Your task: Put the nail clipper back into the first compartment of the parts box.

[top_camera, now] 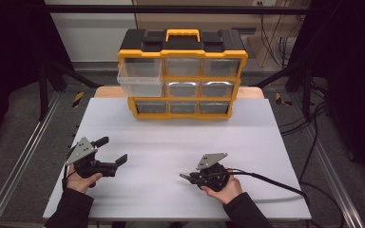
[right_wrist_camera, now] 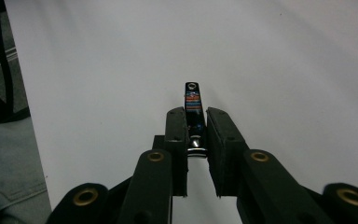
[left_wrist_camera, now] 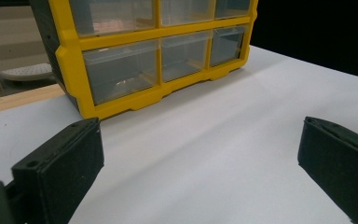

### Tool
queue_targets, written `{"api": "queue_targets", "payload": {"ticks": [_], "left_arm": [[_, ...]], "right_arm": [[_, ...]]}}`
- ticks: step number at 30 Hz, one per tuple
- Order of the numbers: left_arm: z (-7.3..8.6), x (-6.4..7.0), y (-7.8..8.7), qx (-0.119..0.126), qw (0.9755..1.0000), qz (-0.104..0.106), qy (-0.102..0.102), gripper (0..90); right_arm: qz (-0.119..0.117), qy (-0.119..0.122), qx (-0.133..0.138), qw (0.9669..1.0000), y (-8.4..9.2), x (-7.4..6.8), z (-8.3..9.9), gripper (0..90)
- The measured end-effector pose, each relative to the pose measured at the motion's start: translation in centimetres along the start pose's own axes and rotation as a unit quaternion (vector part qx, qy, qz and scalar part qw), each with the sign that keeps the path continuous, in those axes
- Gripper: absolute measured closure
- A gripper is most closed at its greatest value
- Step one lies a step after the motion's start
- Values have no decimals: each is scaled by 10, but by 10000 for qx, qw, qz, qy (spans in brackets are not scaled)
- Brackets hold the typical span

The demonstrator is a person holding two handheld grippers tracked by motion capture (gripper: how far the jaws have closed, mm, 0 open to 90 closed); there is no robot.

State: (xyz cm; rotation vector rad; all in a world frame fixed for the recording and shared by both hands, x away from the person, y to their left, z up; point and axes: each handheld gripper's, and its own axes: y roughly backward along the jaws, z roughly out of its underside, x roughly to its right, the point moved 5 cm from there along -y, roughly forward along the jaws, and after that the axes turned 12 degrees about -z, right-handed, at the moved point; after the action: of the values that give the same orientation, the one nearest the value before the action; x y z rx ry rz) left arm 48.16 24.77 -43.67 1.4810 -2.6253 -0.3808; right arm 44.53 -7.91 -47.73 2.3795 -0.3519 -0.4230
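Now, near the front edge of the tabletop [top_camera: 171,142], both hands are low and ready. The right gripper [right_wrist_camera: 196,123] has its jaws clamped on a small dark clipper [right_wrist_camera: 192,105], which looks like a nail clipper with a coloured label, its tip poking out beyond the pads. In the high view that gripper [top_camera: 186,176] sits toward the front right and points left across the white surface. The left gripper [top_camera: 114,152], toward the front left corner, holds its jaws wide apart with nothing between them, aimed at the far side.

Further back, at the far edge, stands the organizer [top_camera: 183,76], yellow-framed with clear drawers. The drawer [top_camera: 140,78] at its upper left is pulled out and looks empty.

My read: the clipper is headed for that open drawer. To do it well, keep the squeeze firm, since the hold is on a thin, slick piece. Carry it high enough to clear the drawer's front lip, bring it over the middle, then part the jaws low. The free left gripper could steady the organizer or push the drawer shut.
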Motion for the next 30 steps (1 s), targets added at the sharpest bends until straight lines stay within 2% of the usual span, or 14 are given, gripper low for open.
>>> {"api": "queue_targets", "payload": {"ticks": [15, 24, 30], "left_arm": [[1, 1, -2, -29, 10000, 4, 1, 1], [1, 0, -2, -21, 10000, -3, 18, 1], [1, 1, -1, -21, 10000, 8, -3, 1]], "right_arm": [[77, 63, 496, 9987, 30, 5, -19, 793], [125, 166, 842, 9962, 48, 5, -43, 793], [201, 233, 976, 9947, 60, 4, -53, 794]]}}
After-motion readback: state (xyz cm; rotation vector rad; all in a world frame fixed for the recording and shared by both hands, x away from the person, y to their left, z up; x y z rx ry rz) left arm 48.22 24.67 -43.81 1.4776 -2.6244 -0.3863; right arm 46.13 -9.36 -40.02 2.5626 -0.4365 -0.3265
